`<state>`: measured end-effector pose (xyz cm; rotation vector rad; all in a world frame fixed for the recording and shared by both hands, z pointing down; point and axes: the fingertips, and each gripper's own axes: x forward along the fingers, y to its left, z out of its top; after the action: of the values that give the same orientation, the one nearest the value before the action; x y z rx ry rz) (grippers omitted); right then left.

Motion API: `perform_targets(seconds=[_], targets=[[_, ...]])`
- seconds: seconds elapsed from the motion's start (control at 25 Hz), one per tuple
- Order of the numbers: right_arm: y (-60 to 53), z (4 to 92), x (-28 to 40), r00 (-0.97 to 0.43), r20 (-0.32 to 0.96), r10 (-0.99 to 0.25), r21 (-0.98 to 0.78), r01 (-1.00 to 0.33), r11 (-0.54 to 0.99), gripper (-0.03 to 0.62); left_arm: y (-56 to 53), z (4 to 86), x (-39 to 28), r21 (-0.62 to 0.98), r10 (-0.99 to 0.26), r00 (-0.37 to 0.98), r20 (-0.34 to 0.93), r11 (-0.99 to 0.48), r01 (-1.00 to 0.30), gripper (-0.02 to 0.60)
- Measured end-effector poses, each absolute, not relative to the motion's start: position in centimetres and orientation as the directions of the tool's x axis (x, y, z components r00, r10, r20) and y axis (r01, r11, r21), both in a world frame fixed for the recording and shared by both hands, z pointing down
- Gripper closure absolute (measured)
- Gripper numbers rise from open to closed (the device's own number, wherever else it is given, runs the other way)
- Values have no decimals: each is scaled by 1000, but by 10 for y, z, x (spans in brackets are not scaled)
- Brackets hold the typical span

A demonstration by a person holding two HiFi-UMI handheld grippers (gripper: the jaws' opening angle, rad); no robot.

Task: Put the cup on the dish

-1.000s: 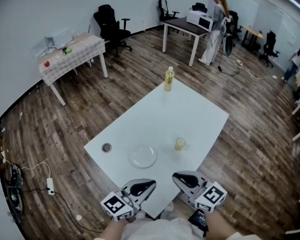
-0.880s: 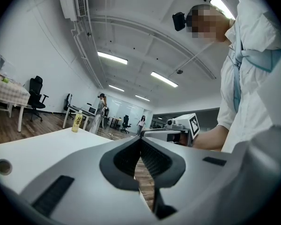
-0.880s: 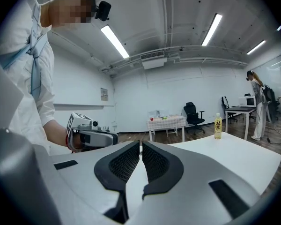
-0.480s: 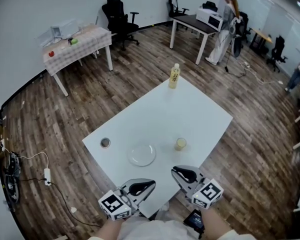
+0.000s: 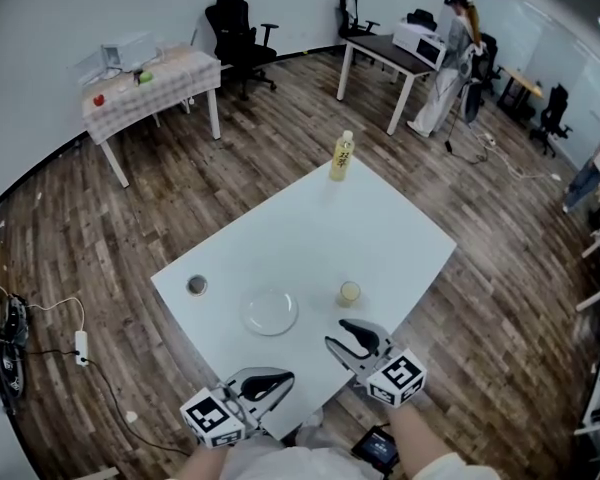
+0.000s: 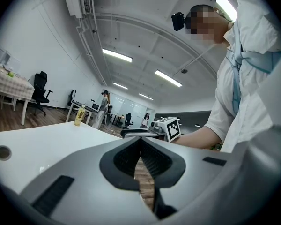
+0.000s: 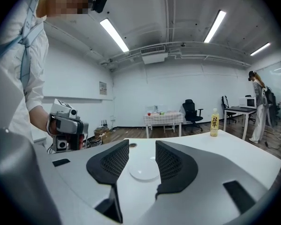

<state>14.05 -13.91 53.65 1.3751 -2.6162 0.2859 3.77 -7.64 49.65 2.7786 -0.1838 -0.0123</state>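
1. Head view: the cup [image 5: 349,292], small and pale yellow, stood upright on the white table [image 5: 400,230]. It was just right of the dish [image 5: 271,312] and apart from it.
2. The dish, a clear round plate, lay flat on the table with nothing on it.
3. The right gripper [image 5: 336,334] hung over the table on the person's side of the dish, off to the dish's right and close to the cup without touching it. Its tongs had just been opening and stood spread. Nothing sat between them, and in the right gripper view the dish showed beyond the gap.
4. The left gripper [image 5: 280,380] was held level on the person's side of the dish, about at the table's edge. Its tongs were pressed together on nothing, as the left gripper view showed.
5. A small dark round thing [image 5: 197,286] lay on the table left of the dish, near it but apart.
6. A bottle [image 5: 341,156] with a yellow label stood upright well beyond the dish, at the table's far corner.
7. Farther beyond the dish, across the wooden floor [image 5: 100,228], stood a side table with a checked cloth [image 5: 150,78] and a black office chair [image 5: 238,28]. There was also a dark desk [image 5: 385,53] with a person [image 5: 452,58] standing beside it.
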Motion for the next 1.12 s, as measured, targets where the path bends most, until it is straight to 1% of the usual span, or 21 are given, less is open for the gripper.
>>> perform_targets(seconds=[0.28,0.68,1.12], targets=[[-152,571,169,-516,305,-800,-81,-851,518,372,-72,499,48,348,-122,992,16,-930,-120,578],[-169,596,190,-472,362,-804,-79,-875,478,352,-73,502,54,352,-117,993,28,-928,-119,578],[-187,644,223,-389,482,-785,-43,-905,422,333,-66,509,57,359,-111,992,53,-925,-122,578]])
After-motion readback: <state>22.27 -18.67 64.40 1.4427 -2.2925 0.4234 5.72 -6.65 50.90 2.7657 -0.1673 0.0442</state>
